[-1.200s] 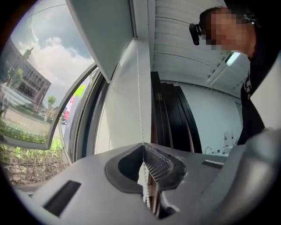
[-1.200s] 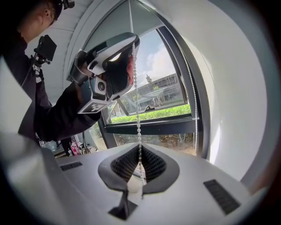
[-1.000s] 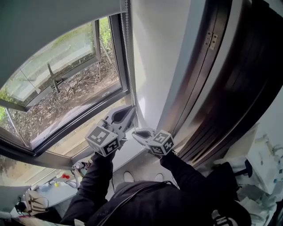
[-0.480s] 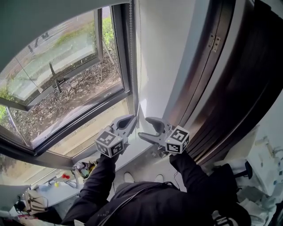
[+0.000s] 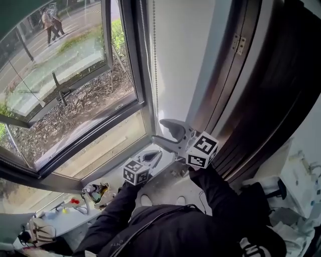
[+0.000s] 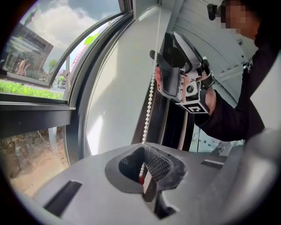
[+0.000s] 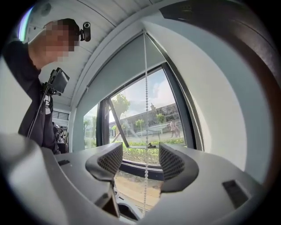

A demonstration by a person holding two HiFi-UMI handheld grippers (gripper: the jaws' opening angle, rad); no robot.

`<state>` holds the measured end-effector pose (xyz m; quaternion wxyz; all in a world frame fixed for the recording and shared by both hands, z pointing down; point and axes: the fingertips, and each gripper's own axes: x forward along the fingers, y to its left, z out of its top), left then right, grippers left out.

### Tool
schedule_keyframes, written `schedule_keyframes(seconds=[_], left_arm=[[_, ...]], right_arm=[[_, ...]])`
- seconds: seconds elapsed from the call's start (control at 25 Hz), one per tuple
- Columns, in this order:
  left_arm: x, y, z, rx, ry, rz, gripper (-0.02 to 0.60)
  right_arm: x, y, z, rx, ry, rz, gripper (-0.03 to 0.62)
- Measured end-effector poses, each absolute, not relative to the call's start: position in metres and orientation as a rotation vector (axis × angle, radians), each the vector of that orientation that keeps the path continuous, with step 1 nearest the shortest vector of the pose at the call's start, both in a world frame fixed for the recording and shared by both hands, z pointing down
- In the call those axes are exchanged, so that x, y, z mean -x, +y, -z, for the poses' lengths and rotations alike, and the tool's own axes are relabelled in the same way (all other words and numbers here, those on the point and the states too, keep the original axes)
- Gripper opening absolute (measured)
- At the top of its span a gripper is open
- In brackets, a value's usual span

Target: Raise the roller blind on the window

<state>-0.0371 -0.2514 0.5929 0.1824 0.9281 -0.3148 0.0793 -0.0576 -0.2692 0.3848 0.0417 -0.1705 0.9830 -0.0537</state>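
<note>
The grey roller blind (image 5: 15, 9) covers only the window's top left corner in the head view. Its white bead chain (image 5: 156, 85) hangs along the dark window frame (image 5: 129, 60). My left gripper (image 5: 152, 158) is low by the sill, shut on the chain (image 6: 149, 105), which runs up from between its pads. My right gripper (image 5: 167, 132) is higher, beside the wall, and open. Its jaws have just been closing from their widest; the chain (image 7: 145, 110) hangs free between its pads (image 7: 172, 161), touching neither. The right gripper (image 6: 163, 57) also shows above in the left gripper view.
A white wall (image 5: 185, 55) flanks the window on the right, followed by a dark wooden frame with a hinge (image 5: 239, 45). The sill (image 5: 165, 183) lies below my grippers. A cluttered desk (image 5: 75, 211) sits at the lower left. People walk on the street outside (image 5: 50, 22).
My left gripper has come down along the frame with the chain in it. My right gripper let go, opened and rose above the left. The blind's edge has gone up, showing more glass.
</note>
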Motion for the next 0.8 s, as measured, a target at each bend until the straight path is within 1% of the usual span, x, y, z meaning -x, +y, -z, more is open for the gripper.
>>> schedule_keyframes(seconds=[0.08, 0.12, 0.2, 0.24, 0.4, 0.56, 0.68, 0.76, 0.8], left_arm=[[0.036, -0.249, -0.592, -2.626, -0.888, -0.228, 0.008], [0.036, -0.247, -0.592, -2.625, -0.891, -0.224, 0.007], [0.037, -0.245, -0.591, -2.624, -0.906, -0.215, 0.007], [0.038, -0.245, -0.591, -2.626, -0.914, -0.213, 0.006], [0.039, -0.243, -0.591, -2.63, -0.909, -0.205, 0.008], [0.042, -0.239, -0.589, -2.636, -0.919, -0.163, 0.008], [0.048, -0.238, -0.592, -2.67, -0.983, -0.224, 0.009], [0.058, -0.24, -0.6, -2.673, -1.036, -0.304, 0.076], [0.064, -0.242, -0.602, -2.67, -1.062, -0.325, 0.081]], right_arm=[[0.058, -0.273, -0.382, 0.543, 2.999, 0.163, 0.221], [0.058, -0.275, -0.38, 0.565, 2.996, 0.152, 0.178], [0.055, -0.279, -0.377, 0.612, 2.983, 0.124, 0.043], [0.054, -0.279, -0.376, 0.62, 2.98, 0.121, 0.017], [0.055, -0.278, -0.376, 0.593, 2.994, 0.164, 0.009], [0.057, -0.28, -0.377, 0.624, 3.0, 0.125, 0.008], [0.055, -0.279, -0.377, 0.637, 2.982, 0.119, 0.008], [0.054, -0.279, -0.377, 0.645, 2.972, 0.108, 0.006], [0.052, -0.279, -0.377, 0.645, 2.968, 0.105, 0.006]])
